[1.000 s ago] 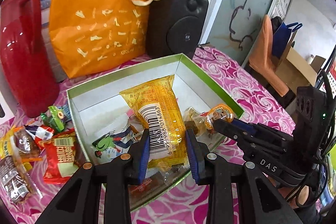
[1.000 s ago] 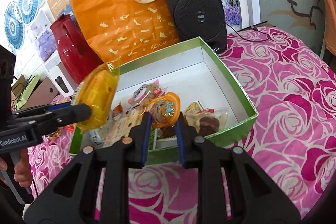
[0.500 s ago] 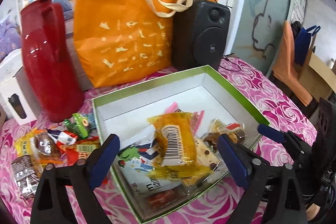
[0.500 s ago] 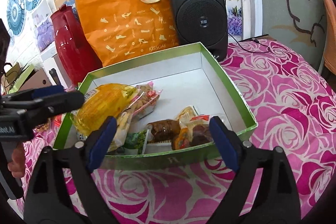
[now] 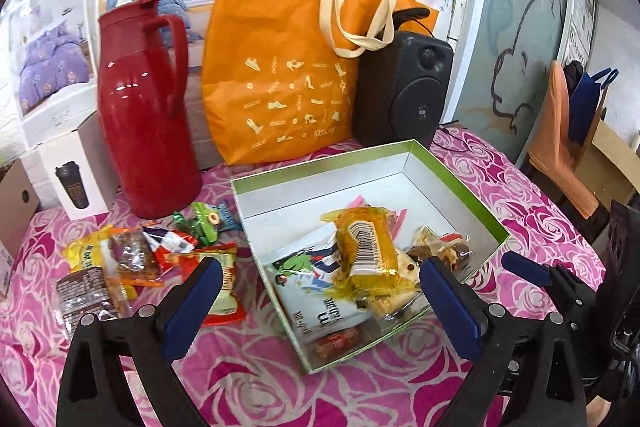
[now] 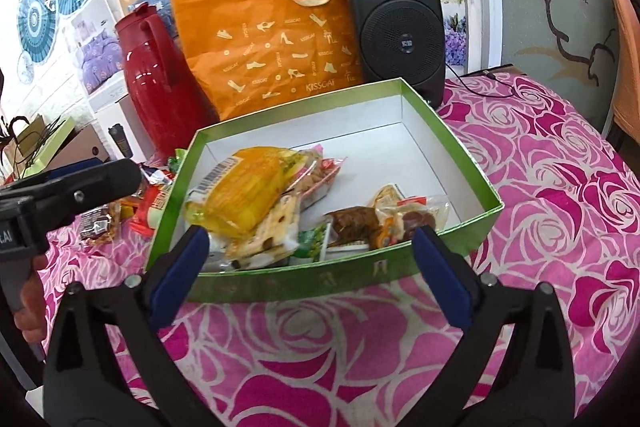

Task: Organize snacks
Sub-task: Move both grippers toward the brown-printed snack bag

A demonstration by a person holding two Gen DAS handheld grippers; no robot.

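A green box [image 5: 460, 183] [image 6: 304, 277] with a white inside stands on the pink rose tablecloth and holds several snack packets. A yellow packet with a barcode [image 5: 366, 247] [image 6: 248, 195] lies on top of them. My left gripper [image 5: 320, 303] is open and empty, above the box's near left corner. My right gripper [image 6: 308, 275] is open and empty, just in front of the box's near wall. A pile of loose snacks [image 5: 136, 259] [image 6: 120, 215] lies on the cloth left of the box.
A red thermos jug [image 5: 144, 107] [image 6: 154, 83], an orange tote bag [image 5: 288, 67] [image 6: 280, 19] and a black speaker [image 5: 404, 91] [image 6: 396, 27] stand behind the box. A white carton [image 5: 68, 179] stands at far left. The right gripper shows at the left wrist view's right edge [image 5: 568, 291].
Both grippers opened and pulled back. The left let go of the yellow packet and the right let go of an orange-wrapped snack; both now lie in the box.
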